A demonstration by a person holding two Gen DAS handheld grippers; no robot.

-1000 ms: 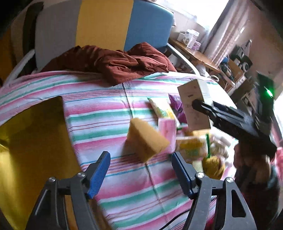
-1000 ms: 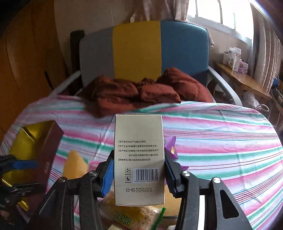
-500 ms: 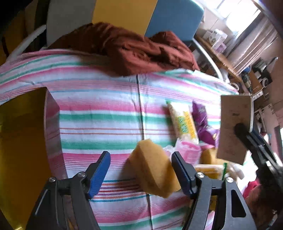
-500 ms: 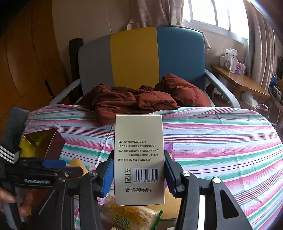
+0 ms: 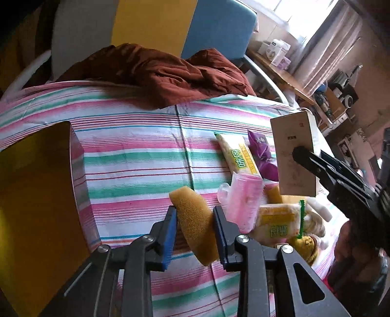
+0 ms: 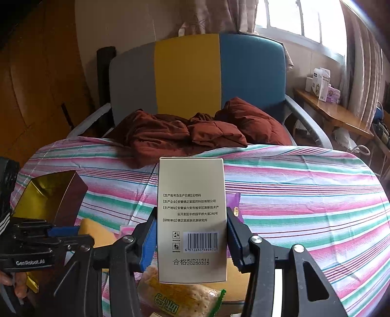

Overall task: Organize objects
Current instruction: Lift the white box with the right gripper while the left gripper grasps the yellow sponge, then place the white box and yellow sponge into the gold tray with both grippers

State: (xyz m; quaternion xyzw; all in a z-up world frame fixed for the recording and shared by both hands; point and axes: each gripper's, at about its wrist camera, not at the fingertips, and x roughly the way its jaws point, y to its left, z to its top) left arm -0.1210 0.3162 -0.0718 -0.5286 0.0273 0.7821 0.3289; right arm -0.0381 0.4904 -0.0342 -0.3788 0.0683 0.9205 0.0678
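My left gripper (image 5: 194, 225) has just closed on the sponge (image 5: 195, 226); my right gripper (image 6: 191, 240) clamps the box (image 6: 191, 214) above the bench's (image 6: 304, 195) bare right side.

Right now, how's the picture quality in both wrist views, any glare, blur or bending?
Left wrist view: window blown out top right, striped tablecloth bulges from fisheye, sponge in the left claw sharp. Right wrist view: window overexposed, corners dark, small print on the beige box in the right claw readable, so little blur.
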